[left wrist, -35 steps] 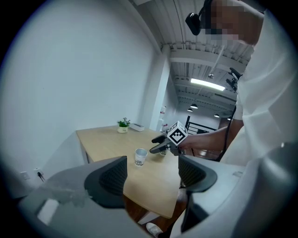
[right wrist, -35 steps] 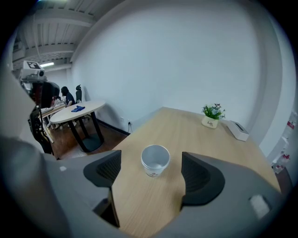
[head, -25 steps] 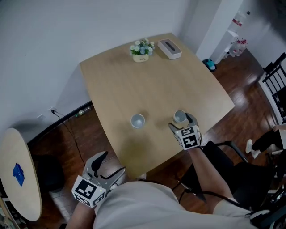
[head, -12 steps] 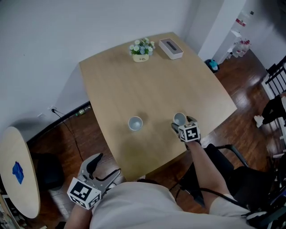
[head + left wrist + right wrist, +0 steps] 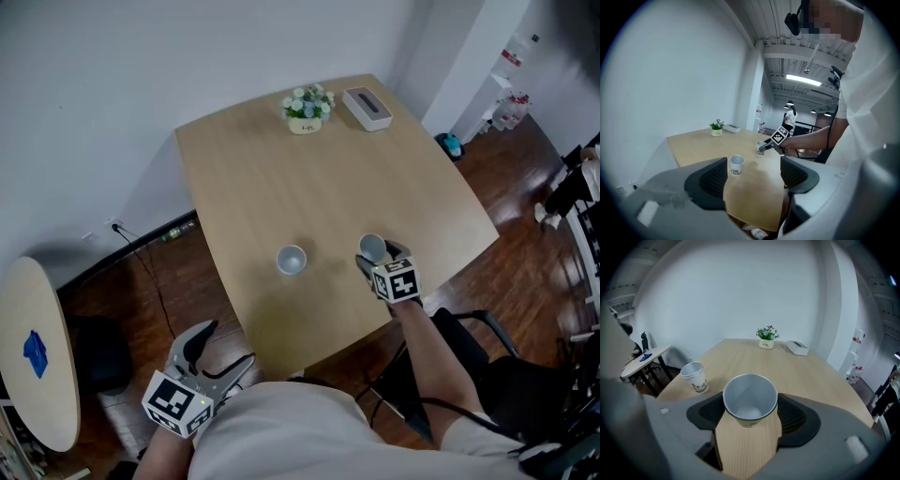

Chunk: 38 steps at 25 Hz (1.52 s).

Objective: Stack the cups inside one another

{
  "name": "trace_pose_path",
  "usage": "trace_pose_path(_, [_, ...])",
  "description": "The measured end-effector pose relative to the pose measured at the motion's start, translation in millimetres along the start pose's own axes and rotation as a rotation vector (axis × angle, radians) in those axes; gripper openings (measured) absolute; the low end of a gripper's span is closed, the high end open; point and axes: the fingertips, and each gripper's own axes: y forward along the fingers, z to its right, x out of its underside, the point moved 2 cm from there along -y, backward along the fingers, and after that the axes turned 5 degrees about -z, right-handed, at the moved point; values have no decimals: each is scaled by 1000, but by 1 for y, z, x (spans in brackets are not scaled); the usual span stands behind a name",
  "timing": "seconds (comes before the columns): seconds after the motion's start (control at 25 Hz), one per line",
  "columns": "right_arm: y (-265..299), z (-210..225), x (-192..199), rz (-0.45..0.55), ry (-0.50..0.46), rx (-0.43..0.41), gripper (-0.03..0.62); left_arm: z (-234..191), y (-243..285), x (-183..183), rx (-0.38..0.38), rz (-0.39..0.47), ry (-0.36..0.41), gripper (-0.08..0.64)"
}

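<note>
Pale wooden tabletop (image 5: 281, 178) in a white-walled room, with a potted plant (image 5: 307, 103) and a white box (image 5: 367, 108) at its far edge. Over the last second the right tool (image 5: 379, 255) has edged forward so that its jaws now flank the right cup (image 5: 372, 246) (upright, near the tabletop's near right edge); the cup itself has not visibly moved. The jaws are narrowed to the cup's width and appear to press its wall on both sides, though firm contact is hard to confirm. The grasp is thus judged made, the lift not begun. The left cup (image 5: 292, 260) stands well apart, untouched, the likely receiver. The left tool (image 5: 230, 345) hangs below the near edge, jaws wide apart, empty.
</note>
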Motion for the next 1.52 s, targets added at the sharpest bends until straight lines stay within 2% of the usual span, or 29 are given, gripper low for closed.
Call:
trace_pose_path(0.4, [-25,-85,-76,118,-113,-124,351,-4,-39,16,-38,52,-35,373])
trace_pose_path(0.64, [-23,-130,-98,136,-155,-175,351,-10,-69,30,-81,80,-76,373])
trace_pose_path(0.92, [-7,-170,-101,130,-195,-195,350,-17,-102,51,-122,97,-122,373])
trace_pose_path(1.12, [17,-177,-87,91,-198,-170,356,-24,-121,61,-144,100,-138,373])
trace_pose_path(1.28, [25,-186,-73,42,-179,-181,399,-29,-131,71,-138,100,-139,373])
trace_pose_path(1.52, [-4,-209,-63,47,-168,-152,400,-35,-144,79,-91,99,-121,373])
